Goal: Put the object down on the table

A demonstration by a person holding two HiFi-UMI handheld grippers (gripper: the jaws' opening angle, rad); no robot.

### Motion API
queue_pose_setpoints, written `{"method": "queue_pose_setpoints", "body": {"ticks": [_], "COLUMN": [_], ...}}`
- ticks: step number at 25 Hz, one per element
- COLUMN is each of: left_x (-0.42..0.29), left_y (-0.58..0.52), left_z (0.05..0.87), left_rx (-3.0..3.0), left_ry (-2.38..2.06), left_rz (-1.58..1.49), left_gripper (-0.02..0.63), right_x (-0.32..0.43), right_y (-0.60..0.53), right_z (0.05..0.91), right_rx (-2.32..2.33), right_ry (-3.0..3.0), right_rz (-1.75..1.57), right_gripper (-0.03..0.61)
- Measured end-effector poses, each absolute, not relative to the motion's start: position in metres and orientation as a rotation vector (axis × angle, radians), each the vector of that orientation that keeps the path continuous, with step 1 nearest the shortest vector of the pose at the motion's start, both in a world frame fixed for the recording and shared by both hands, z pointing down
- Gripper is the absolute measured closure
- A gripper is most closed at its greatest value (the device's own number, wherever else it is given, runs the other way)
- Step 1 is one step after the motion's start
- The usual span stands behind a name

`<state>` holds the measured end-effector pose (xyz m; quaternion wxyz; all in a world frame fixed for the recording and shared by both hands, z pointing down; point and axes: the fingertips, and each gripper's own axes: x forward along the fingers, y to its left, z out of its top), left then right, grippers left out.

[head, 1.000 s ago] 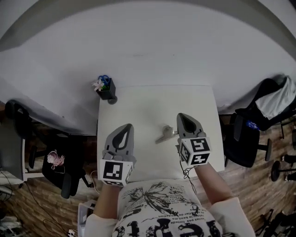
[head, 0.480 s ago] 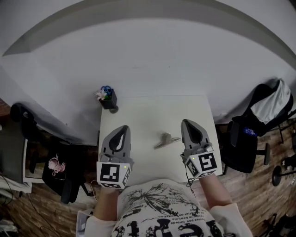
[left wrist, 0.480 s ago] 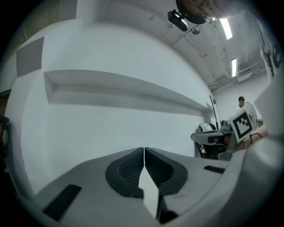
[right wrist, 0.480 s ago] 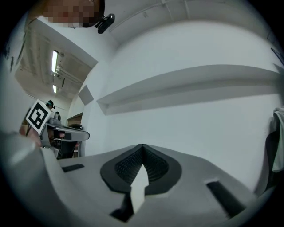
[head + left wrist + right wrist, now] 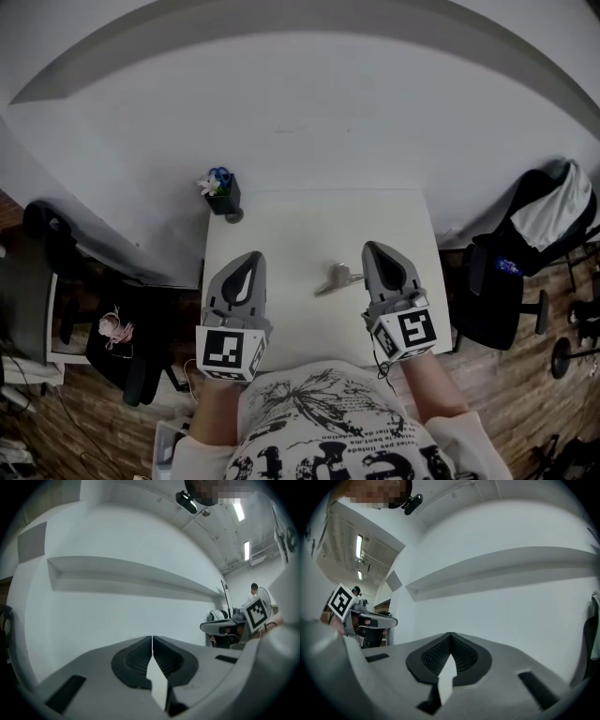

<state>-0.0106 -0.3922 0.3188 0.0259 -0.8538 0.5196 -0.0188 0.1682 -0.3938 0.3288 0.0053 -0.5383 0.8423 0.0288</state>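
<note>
Compared with a second ago, little is changed: the object (image 5: 337,278) is found at the same spot on the table (image 5: 281,225), and the right gripper (image 5: 375,249) is drawn back slightly toward the person. Its jaws are pressed fully together with nothing between them, as are those of the left gripper (image 5: 247,258). The object is seen as a small grey, metal-looking piece, elongated and lying slantwise, with a thicker lump at one end; finer detail cannot be made out. It is placed just left of the right gripper, apart from it, well clear of every table edge. Open white tabletop is left beyond it. The far left corner is taken by a black pot (image 5: 223,194) with flowers.
</note>
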Motion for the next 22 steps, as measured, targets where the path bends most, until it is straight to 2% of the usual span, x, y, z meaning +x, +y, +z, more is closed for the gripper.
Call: {"method": "queue_pose_setpoints", "body": {"ticks": [22], "left_x": [-0.007], "left_y": [-0.406], "left_z": [0.328], "left_rx": [-2.646], "left_ry": [1.606], "left_rz": [-0.078], "left_gripper": [0.601], "right_x": [0.167], "right_y": [-0.408], "right_z": [0.344], "right_rx": [-1.702], "right_ry": [2.651], "right_rz": [0.053], "right_gripper": [0.588]}}
